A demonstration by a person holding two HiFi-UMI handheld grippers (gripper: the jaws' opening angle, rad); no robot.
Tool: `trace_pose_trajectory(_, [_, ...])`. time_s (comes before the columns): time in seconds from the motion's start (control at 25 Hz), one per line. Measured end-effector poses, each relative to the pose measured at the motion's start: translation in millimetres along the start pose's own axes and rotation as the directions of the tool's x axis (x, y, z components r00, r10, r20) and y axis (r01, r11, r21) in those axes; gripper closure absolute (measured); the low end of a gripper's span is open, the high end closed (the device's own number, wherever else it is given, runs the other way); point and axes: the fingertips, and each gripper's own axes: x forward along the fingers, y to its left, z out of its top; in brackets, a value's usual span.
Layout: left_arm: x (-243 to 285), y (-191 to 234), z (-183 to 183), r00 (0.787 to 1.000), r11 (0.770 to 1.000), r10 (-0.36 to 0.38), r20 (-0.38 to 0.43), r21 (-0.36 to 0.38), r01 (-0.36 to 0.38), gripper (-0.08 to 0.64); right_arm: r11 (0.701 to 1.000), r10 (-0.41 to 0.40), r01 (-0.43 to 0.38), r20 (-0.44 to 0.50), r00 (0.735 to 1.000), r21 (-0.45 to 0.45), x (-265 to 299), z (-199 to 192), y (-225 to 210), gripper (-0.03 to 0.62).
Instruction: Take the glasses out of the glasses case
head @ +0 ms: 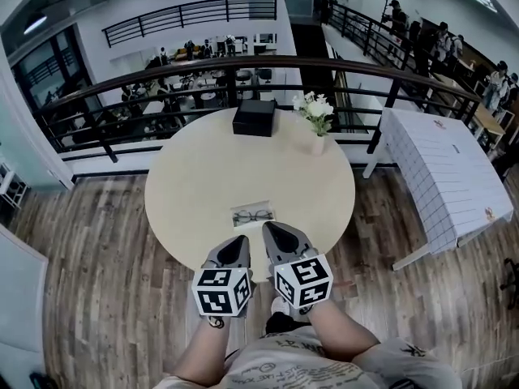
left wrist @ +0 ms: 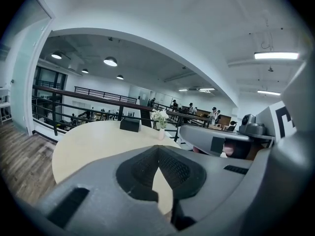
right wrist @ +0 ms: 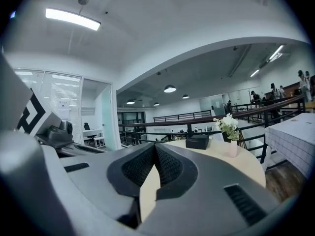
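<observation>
A pale rectangular glasses case (head: pixel 252 215) lies near the front edge of the round table (head: pixel 203 177), with dark-rimmed glasses (head: pixel 253 215) showing in it. My left gripper (head: pixel 241 241) sits just below and left of the case, shut and empty. My right gripper (head: pixel 268 228) is beside it, its tips close to the case's lower right corner, also shut and empty. In the left gripper view the jaws (left wrist: pixel 157 149) meet at the tip over bare tabletop. The right gripper view shows its jaws (right wrist: pixel 155 146) closed the same way. The case is hidden in both gripper views.
A black box (head: pixel 254 117) and a small vase of white flowers (head: pixel 316 117) stand at the table's far side. A dark railing (head: pixel 243 65) curves behind the table. A white table (head: pixel 446 168) stands at the right. The person's knees (head: pixel 292 355) are below the table's front edge.
</observation>
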Motion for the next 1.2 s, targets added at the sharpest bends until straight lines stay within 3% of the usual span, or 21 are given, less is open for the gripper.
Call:
trace_pose_trajectory(0.48, [88.4,27.9,48.6,1.0,0.999,0.026,-0.009,-0.02,-0.026,0.548,0.998,0.061,-0.061,-0.012,0.998,0.031,85.9,22.6,-62.5,0.578])
trace_pose_trajectory(0.76, [95.3,51.1,31.3,0.997,1.0,-0.001,-0.082,-0.028,-0.001,0.548,0.998,0.036,-0.033,-0.064,0.997,0.059,93.4,2.2,-72.8,0.578])
trace_pose_trajectory(1.04, [112.1,85.9,17.6,0.987,0.999,-0.015,-0.161,0.038,0.022,0.548,0.997,-0.029,0.035,-0.086,0.996,0.062,111.7,-2.1,-78.4,0.578])
trace_pose_trajectory(1.2, [121.2,87.7,2.3,0.975,0.994,-0.07,-0.213,0.069,0.086,0.548,0.995,-0.077,0.084,-0.109,0.991,0.061,112.4,-9.3,-81.4,0.578])
